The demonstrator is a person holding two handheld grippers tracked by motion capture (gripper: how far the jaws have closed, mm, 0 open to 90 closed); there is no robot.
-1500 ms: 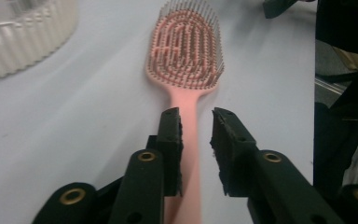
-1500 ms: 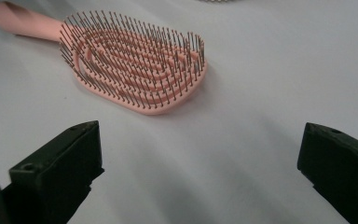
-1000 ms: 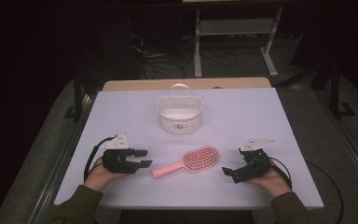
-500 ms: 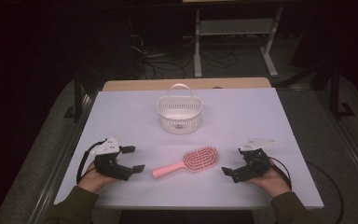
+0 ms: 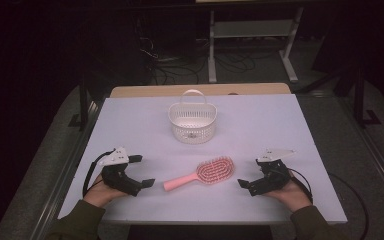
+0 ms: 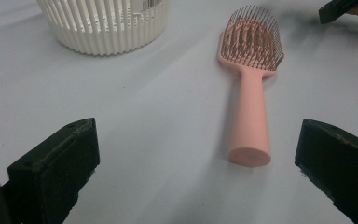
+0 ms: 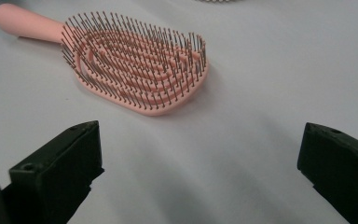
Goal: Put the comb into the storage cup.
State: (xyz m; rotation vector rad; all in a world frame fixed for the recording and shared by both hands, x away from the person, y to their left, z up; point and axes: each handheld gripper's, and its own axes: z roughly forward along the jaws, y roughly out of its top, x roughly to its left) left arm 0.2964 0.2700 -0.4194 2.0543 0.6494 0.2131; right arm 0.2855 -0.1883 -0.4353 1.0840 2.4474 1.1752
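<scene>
Since a second ago your left gripper [image 5: 141,171] has slid back from the hairbrush handle toward your side of the table, and its jaws have just been opening with nothing between them. Your right hand hasn't budged, and neither has the brush.

Starting at the left of the high view: your left gripper rests low on the white table [image 5: 130,120], released, jaws spread wide and aimed toward the brush. From the left gripper view, the two black jaws stand far apart and the round end of the pink handle sits ahead of them, nearer the right-hand jaw, not touching either.

Moving to the middle: the pink hairbrush [image 5: 200,174] lies flat on the table, bristles up, handle pointing toward your left gripper and head toward your right one. Beyond it, well apart, stands the white slatted basket [image 5: 192,120], upright, its handle raised.

Over on the right: your right gripper [image 5: 248,175] is also released, jaws wide and holding nothing. In the right gripper view the brush head lies just ahead of the jaws, toward the left-hand jaw, clear of both.
</scene>
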